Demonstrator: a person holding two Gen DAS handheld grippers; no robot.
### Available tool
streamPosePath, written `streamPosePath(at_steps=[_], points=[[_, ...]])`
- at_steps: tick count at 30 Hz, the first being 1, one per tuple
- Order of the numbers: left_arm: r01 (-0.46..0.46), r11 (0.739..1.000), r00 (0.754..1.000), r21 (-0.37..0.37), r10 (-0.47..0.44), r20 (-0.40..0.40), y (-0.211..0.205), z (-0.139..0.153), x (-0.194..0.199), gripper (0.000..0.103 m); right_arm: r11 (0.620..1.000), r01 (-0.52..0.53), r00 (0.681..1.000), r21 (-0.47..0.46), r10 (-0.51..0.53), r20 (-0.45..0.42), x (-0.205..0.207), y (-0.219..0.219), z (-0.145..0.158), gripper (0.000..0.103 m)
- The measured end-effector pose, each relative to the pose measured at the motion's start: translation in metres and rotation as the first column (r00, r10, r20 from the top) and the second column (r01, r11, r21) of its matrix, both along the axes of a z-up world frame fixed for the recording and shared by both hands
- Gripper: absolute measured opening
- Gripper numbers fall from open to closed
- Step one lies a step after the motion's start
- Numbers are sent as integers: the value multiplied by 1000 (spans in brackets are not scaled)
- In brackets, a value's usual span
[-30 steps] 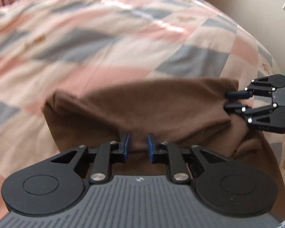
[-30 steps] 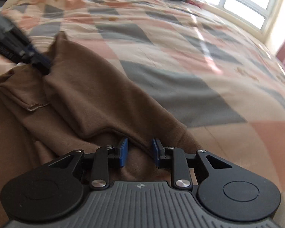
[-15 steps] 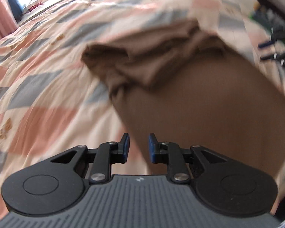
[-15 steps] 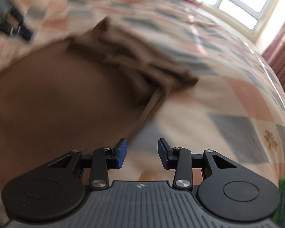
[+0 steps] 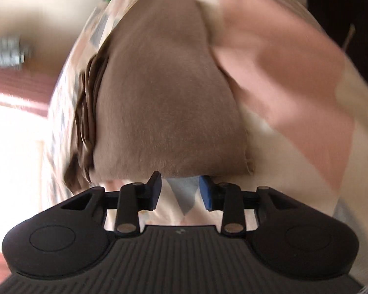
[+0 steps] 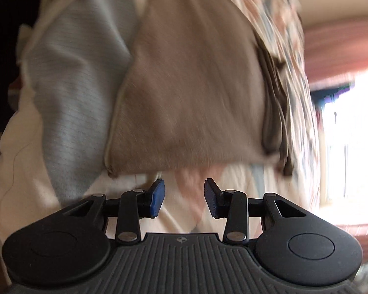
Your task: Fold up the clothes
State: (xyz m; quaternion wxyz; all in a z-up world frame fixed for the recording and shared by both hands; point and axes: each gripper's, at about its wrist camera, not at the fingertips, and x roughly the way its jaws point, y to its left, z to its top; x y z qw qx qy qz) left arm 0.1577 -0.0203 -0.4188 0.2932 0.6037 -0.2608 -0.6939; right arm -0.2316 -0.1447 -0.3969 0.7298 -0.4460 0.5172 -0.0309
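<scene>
A: Brown garment fills mid-frame in the left wrist view, lying flat on the quilt. Bunched layers run down its left edge, smooth panel to the right.

B: Left gripper?

A: Jaws apart, nothing between them. Tips sit just below the garment's near hem, apart from it as far as I can tell. Frame's blurred.

B: Right wrist view?

A: Same garment at centre, grey quilt patch to its left, bunched folds on its right edge, bright window at far right. Right gripper also spread wide and empty, just under the hem.

B: Step?

A: Looks like between folds: both tools free, lined up on the near hem. My guess is the next move needs each to pinch a hem corner, then carry it over the far edge. The hem lies flat, so the lower finger has to slip under the cloth only, not snag the quilt.
</scene>
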Motion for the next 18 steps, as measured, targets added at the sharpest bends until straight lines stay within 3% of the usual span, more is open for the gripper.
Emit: streamPosePath(at_steps=[3, 8, 10, 12, 13, 14, 16, 18], points=[[138, 987, 989, -80, -133, 66, 7, -12, 10, 34, 991, -124, 992, -47, 123, -13, -6, 2, -6, 40], [325, 933, 942, -156, -305, 140, 11, -28, 27, 34, 953, -289, 957, -94, 286, -38, -8, -4, -15, 39], [364, 917, 928, -160, -343, 145, 6, -30, 28, 34, 947, -316, 948, -60, 313, -56, -1, -7, -13, 32], [380, 916, 922, -132, -364, 131, 3, -26, 27, 27, 945, -326, 942, -2, 325, -84, 4, -9, -9, 24], [387, 916, 919, -109, -374, 123, 3, -24, 26, 16, 945, -325, 940, 34, 327, -99, 7, -10, -5, 15], [387, 918, 919, -83, -378, 110, 4, -20, 25, 11, 945, -322, 939, 63, 327, -108, 9, -11, 0, 12], [369, 929, 928, -37, -366, 72, 5, -11, 22, 8, 945, -302, 940, 126, 317, -125, 16, -15, 11, 8], [313, 950, 949, 15, -313, 18, 2, 2, 17, 6, 951, -182, 967, 250, 219, -129, 35, -22, 31, 5]])
